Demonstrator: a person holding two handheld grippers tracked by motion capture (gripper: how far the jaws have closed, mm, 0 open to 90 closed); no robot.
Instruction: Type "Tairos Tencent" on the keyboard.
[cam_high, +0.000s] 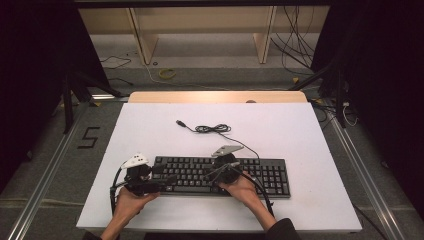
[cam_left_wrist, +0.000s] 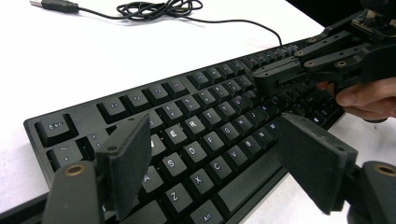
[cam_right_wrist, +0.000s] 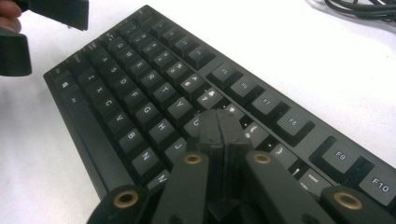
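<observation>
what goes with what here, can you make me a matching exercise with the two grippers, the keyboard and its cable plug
Things:
1. left gripper
2. right gripper
3. keyboard
4. cable plug

States or places:
a. lies loose on the white table, beyond the coiled cable
b. jaws pressed together, tip down over the middle keys
c. jaws wide apart, nothing between the pads, above the keys at the keyboard's left end
d. black, lying flat near the table's near edge

Pairs: 1-c, 2-b, 3-d, 4-a
</observation>
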